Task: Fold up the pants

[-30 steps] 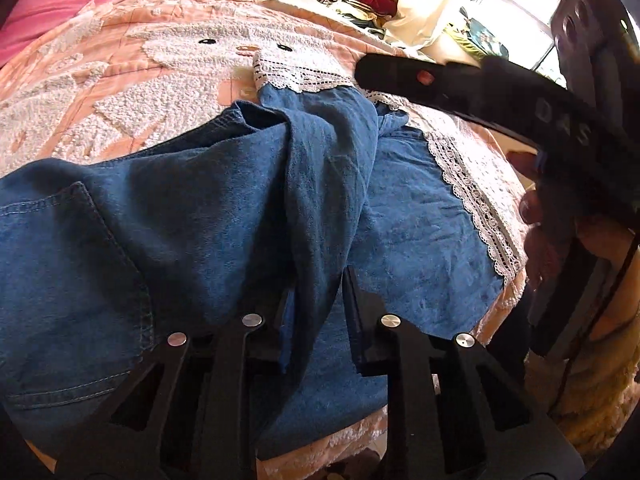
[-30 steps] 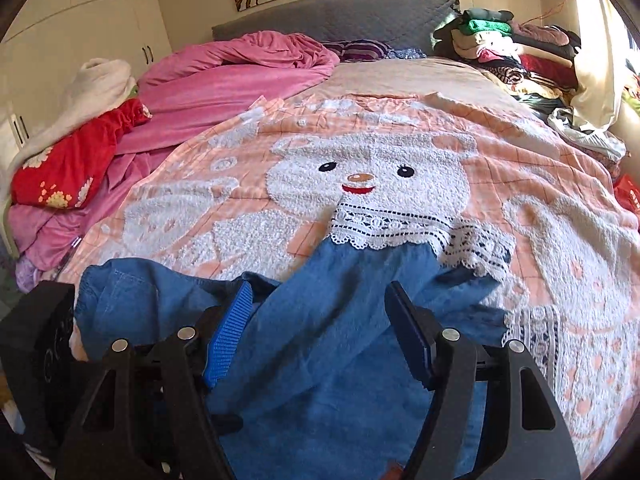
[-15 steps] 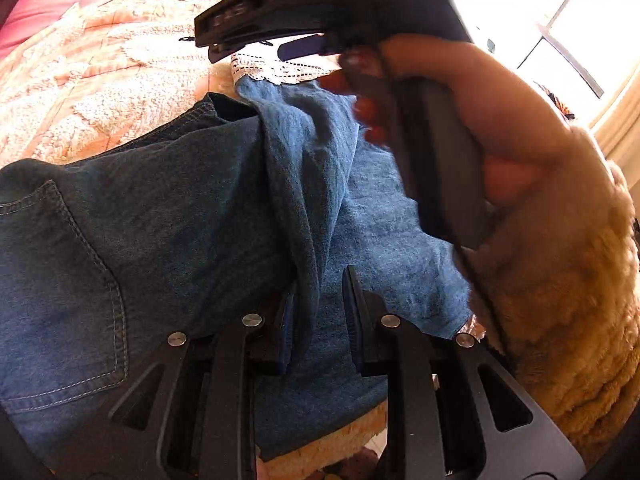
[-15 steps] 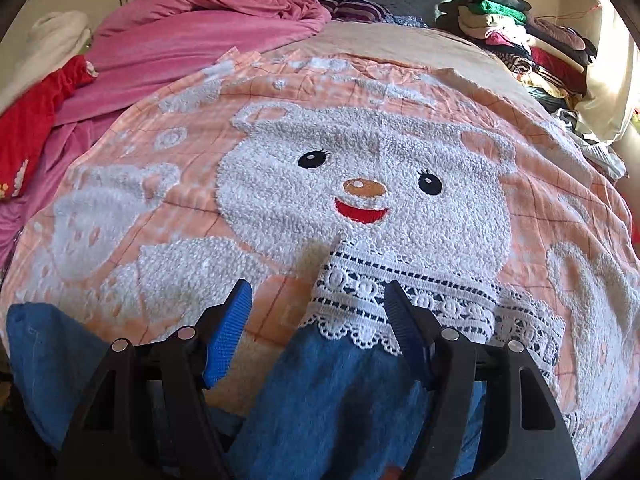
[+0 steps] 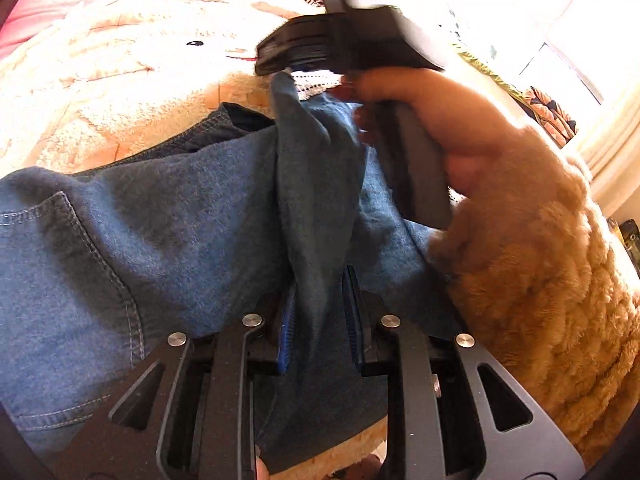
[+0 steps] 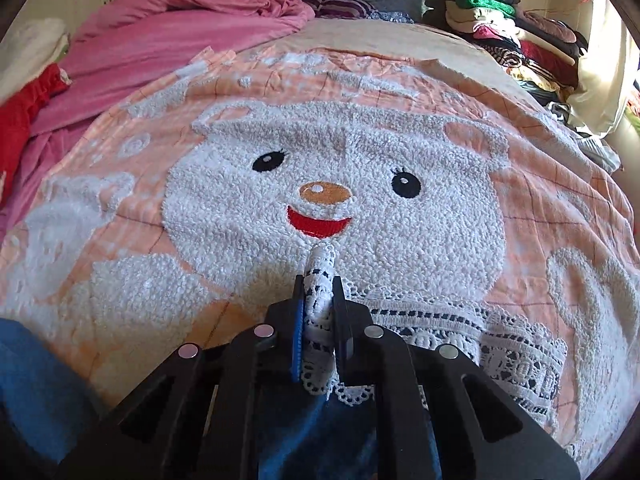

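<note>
Blue denim pants [image 5: 168, 216] with a white lace hem [image 6: 472, 336] lie on a peach blanket. My left gripper [image 5: 318, 308] is shut on a raised fold of the pants near the waist. My right gripper [image 6: 318, 304] is shut on the lace hem of one leg, pinching it upright. In the left wrist view the right gripper [image 5: 276, 66] and the hand holding it sit over the far end of the leg. A back pocket [image 5: 60, 280] shows at the left.
The blanket [image 6: 360, 152] carries a white bear face. A pink duvet [image 6: 192, 28] lies at the back left, a red garment [image 6: 24, 120] at the left edge. A pile of clothes [image 6: 512, 36] stands at the back right. A bright window [image 5: 540, 20] is at the right.
My right gripper moved forward along the leg to the hem and closed on the lace. My left gripper kept its hold on the fold.
</note>
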The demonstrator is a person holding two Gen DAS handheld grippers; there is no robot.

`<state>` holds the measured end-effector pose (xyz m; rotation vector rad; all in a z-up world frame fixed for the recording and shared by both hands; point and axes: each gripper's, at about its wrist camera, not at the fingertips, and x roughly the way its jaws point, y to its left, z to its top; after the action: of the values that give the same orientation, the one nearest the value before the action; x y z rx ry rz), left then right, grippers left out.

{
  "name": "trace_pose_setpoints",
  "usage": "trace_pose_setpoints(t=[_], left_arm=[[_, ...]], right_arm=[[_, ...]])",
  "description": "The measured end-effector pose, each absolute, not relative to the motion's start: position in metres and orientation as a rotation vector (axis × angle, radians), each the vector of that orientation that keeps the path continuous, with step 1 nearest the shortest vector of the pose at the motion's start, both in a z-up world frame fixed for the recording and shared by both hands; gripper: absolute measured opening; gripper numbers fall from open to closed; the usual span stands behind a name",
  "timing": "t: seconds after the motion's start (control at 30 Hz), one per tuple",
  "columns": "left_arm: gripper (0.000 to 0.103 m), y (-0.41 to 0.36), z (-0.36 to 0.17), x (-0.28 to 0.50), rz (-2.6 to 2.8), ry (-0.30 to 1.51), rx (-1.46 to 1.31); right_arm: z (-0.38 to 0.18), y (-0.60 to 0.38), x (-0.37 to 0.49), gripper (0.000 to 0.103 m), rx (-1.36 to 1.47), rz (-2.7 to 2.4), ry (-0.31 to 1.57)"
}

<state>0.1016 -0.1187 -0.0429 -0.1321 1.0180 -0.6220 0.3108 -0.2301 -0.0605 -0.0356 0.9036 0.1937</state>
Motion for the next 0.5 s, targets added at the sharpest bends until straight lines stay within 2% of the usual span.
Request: trace_pose_setpoints(t=[0.47, 0.5], left_arm=[[0.015, -0.122, -0.046, 0.101, -0.566, 0.960, -0.083], [0.013, -0.121, -0.049, 0.103, -0.559, 0.952, -0.074]], right_arm=[[-0.001, -0.346, 0.187, 0.009, 0.313, 0.161, 0.735], [0.001, -0.354, 0.177, 0.009, 0.338, 0.158, 0.726]])
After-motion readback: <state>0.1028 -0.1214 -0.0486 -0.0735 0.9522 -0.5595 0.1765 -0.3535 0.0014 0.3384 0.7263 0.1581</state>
